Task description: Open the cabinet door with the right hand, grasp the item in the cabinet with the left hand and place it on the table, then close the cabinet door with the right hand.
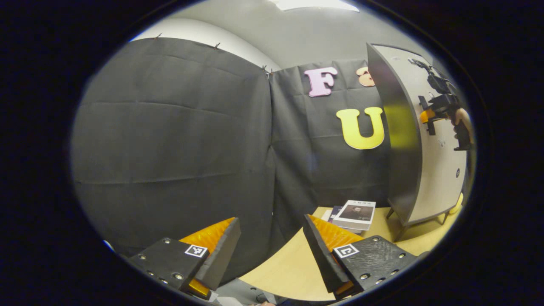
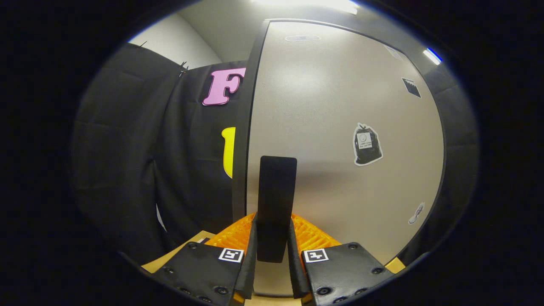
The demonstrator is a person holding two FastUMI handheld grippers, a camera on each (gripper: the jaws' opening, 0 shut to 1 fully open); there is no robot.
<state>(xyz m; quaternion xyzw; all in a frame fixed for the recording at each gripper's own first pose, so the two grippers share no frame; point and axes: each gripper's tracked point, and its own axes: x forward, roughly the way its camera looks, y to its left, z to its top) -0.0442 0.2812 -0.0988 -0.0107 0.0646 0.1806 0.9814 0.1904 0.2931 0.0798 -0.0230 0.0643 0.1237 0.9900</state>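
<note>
Upright grey cabinet door point(image 2: 340, 127), black handle point(image 2: 276, 204)

Smooth matt cabinet door point(image 2: 340, 127) with glossy dark edge, pale wood-look table point(image 1: 289, 267), creased black cloth wall point(image 1: 170, 140)

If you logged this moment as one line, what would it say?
stage: door grasp | right gripper: shut on cabinet handle | cabinet door: looks closed | left gripper: open, empty, above table | books: on table
</note>
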